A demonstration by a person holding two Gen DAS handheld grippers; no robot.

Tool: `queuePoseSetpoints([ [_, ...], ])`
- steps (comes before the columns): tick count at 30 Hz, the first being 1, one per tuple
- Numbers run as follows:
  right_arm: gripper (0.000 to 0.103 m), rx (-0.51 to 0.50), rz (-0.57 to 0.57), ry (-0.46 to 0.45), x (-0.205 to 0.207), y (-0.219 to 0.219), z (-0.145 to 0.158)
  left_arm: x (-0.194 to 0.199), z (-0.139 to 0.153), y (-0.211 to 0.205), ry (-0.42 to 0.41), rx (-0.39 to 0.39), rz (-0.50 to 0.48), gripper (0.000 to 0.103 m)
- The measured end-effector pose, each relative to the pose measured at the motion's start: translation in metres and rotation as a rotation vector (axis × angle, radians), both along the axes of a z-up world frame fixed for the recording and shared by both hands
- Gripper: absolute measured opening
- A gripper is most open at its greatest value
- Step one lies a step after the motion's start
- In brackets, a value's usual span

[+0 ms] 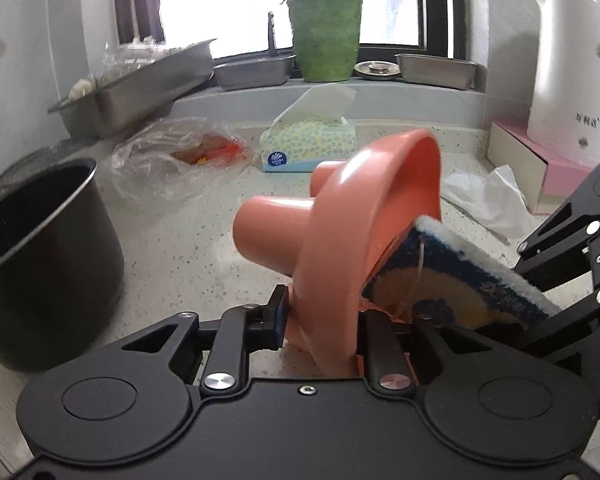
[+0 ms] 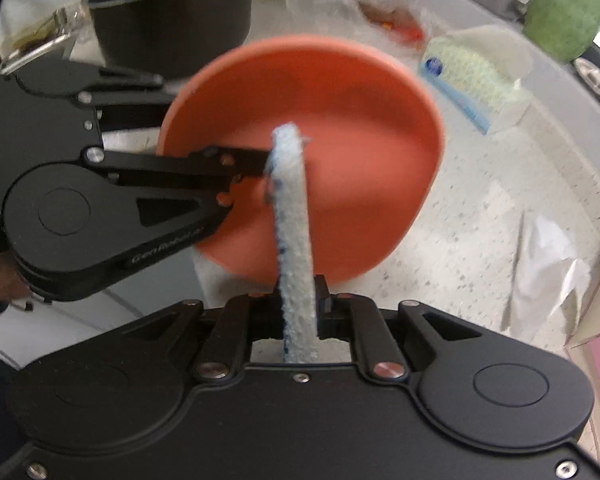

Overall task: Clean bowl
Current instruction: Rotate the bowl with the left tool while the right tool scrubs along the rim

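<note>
While my left gripper [image 1: 320, 320] clamps the bowl [image 2: 304, 156] rim, tilted above mid-countertop [image 1: 188, 240] | right gripper [image 2: 300, 312] pinches sponge [image 2: 294, 240] inside it | step: scrubbing | next: sweep the remaining wall.

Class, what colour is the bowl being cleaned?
The bowl is a salmon, orange-pink colour all over, best seen in the right wrist view.

Speckled countertop [image 1: 188, 240] carries 1 dark pot [image 1: 40, 264], clear plastic bag [image 1: 168, 164], tissue box [image 1: 308, 144], white kettle [image 1: 568, 76]. Green vase [image 1: 325, 36] stands on windowsill.
</note>
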State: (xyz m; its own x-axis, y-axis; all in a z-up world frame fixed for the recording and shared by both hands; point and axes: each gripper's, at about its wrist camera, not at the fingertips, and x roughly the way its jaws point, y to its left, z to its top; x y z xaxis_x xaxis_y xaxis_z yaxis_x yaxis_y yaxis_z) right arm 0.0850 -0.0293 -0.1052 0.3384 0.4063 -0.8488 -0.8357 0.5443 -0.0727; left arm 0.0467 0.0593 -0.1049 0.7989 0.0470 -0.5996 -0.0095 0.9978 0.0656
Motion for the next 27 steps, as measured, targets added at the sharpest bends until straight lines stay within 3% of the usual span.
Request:
queuePoseSetpoints([
  [2, 0.022, 0.02, -0.036, -0.006, 0.002, -0.007, 0.003, 0.0, 0.0, 0.001, 0.002, -0.008, 0.002, 0.023],
  [6, 0.022, 0.084, -0.088, -0.019, 0.0, -0.026, 0.01, 0.002, 0.001, 0.005, 0.011, -0.067, 0.037, 0.023],
  [8, 0.023, 0.12, -0.106, -0.017, 0.0, -0.033, 0.011, 0.005, 0.002, 0.013, 0.029, -0.14, 0.065, 0.023],
  [14, 0.025, 0.223, -0.18, -0.03, -0.004, -0.055, 0.007, 0.009, 0.003, 0.018, 0.046, -0.183, 0.079, 0.023],
  [19, 0.025, 0.3, -0.247, -0.064, -0.011, -0.068, 0.004, 0.006, 0.003, 0.009, 0.031, -0.095, 0.049, 0.023],
  [22, 0.012, 0.333, -0.269, -0.099, -0.017, -0.07, 0.005, 0.004, 0.002, -0.004, 0.023, 0.004, 0.02, 0.023],
  [24, 0.012, 0.31, -0.248, -0.144, -0.023, -0.066, 0.007, 0.003, 0.001, -0.01, 0.017, 0.049, 0.015, 0.024],
  [27, 0.012, 0.292, -0.233, -0.171, -0.026, -0.063, 0.009, 0.002, 0.004, -0.019, -0.007, 0.131, 0.037, 0.039],
])
